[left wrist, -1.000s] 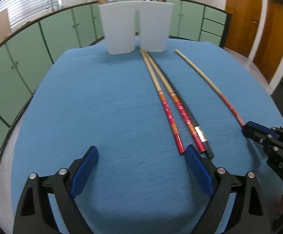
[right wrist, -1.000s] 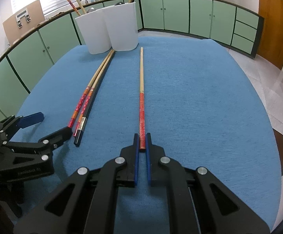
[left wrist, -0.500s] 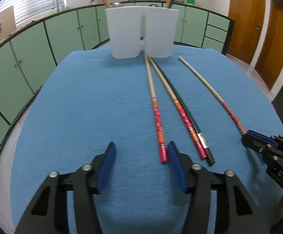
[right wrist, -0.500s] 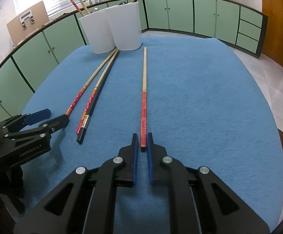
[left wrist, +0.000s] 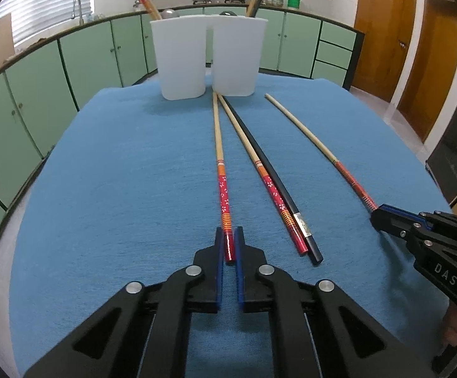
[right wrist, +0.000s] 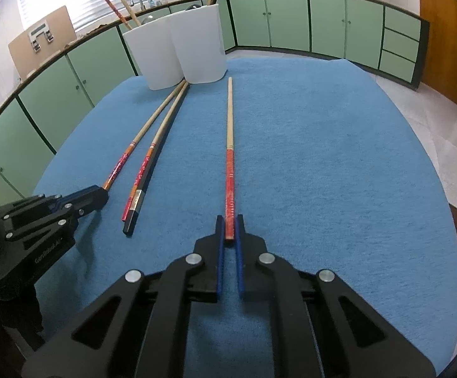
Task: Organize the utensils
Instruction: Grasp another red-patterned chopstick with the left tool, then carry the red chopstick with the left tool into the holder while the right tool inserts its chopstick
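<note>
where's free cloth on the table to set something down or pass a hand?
Free: the wide blue cloth left of the flowered chopstick that the left gripper pinches, and the stretch right of the chopstick that the right gripper pinches. Crowded: the middle, around the red-and-black chopstick pair, and by the two white cups.

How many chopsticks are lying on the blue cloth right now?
4. One flowered chopstick in the left tongs, a flowered one touching a black one mid-cloth, and a striped one in the right tongs. Others stand in the white cups.
</note>
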